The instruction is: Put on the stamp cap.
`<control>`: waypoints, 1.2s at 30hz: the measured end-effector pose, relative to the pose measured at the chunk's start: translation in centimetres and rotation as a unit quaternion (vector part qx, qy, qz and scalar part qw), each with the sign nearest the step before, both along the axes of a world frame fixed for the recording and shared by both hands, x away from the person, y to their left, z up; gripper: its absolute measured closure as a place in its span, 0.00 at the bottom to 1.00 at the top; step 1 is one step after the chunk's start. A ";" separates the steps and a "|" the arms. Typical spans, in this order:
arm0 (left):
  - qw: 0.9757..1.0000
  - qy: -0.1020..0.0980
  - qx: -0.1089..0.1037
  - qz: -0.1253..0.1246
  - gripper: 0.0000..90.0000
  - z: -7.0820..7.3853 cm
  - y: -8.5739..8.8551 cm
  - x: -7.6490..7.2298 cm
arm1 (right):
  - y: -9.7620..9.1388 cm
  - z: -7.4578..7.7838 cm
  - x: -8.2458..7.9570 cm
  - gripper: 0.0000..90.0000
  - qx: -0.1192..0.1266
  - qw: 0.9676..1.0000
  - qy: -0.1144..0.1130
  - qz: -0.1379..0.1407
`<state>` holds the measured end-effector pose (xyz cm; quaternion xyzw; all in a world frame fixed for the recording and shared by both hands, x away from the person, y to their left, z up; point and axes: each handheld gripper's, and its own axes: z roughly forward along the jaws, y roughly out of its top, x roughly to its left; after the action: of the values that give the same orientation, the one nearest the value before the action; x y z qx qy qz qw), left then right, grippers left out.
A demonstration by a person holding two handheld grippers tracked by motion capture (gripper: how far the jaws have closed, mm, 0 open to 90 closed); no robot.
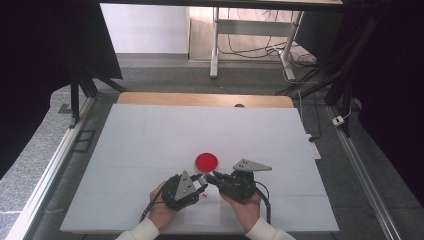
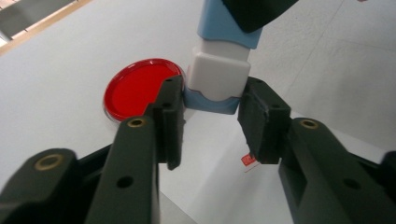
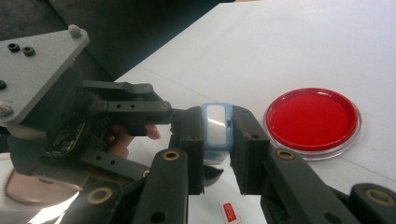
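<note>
Left gripper view: blue-and-white plastic stamp (image 2: 218,77) above worktop (image 2: 56,84), beside red dish (image 2: 135,88). Right gripper (image 3: 217,144) clamped on body; left gripper (image 2: 210,126) jaws apart, flanking white cap. Probably light, rigid, smooth; best gripped on flat sides.

A small light-blue and white rectangular block (image 3: 217,130) is held above the white table (image 1: 150,145), clamped in the right gripper (image 3: 218,140), one end between the left gripper (image 2: 212,105) pads, just beside a round red dish (image 1: 206,161).
</note>
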<state>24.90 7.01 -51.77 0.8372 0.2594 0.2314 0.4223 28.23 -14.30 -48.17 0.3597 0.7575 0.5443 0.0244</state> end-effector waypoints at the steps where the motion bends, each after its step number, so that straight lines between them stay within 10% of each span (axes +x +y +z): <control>1: 1.000 0.000 0.000 0.000 0.64 0.0 -0.1 0.0 | 0.0 0.0 0.0 0.84 0.000 1.000 0.000 0.001; 17: 0.999 0.034 0.014 0.005 0.47 -0.2 0.6 0.4 | -0.4 0.1 0.3 0.84 -0.002 1.000 -0.003 -0.001; 36: 0.996 0.088 -0.022 0.012 0.43 1.1 6.3 -0.9 | -2.2 0.7 1.3 0.84 -0.030 0.999 -0.036 -0.015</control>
<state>23.98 13.27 -50.66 0.8415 0.3108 0.1567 0.4132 29.53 -16.45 -47.47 0.3505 0.7664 0.5337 0.0703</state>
